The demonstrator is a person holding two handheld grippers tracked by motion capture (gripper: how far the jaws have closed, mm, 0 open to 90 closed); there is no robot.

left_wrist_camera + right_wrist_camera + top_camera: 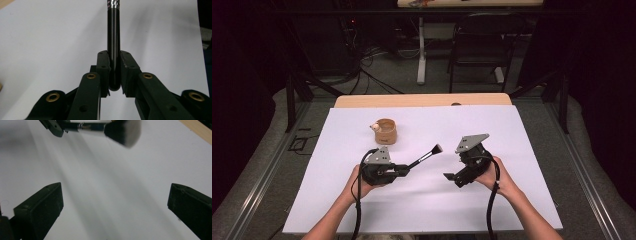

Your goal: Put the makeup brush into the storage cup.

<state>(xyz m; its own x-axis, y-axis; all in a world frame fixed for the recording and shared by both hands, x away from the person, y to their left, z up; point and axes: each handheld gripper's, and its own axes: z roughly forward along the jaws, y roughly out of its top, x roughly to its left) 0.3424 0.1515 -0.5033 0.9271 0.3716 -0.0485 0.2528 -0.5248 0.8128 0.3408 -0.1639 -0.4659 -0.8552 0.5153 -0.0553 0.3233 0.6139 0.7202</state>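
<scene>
Brush (428, 154), one of one, sits clamped by its handle in the left tool (404, 171) above the white desk (512, 200), near one wooden cup (385, 131), while the right tool (451, 177) gapes wide, empty.

1. In the left gripper view, we lose the brush (113, 37) past the top edge just above its silver ferrule, so its bristles are cut off there.
2. In the right gripper view, the brush head (123, 131) is blurred and cropped by the top edge.
3. The small pale object (374, 127) touching the wooden cup (385, 131) in the high view is too small for us to identify.
4. We cannot see into the cup from this angle.
5. The person's forearms leave the bottom edge of the high view.
</scene>
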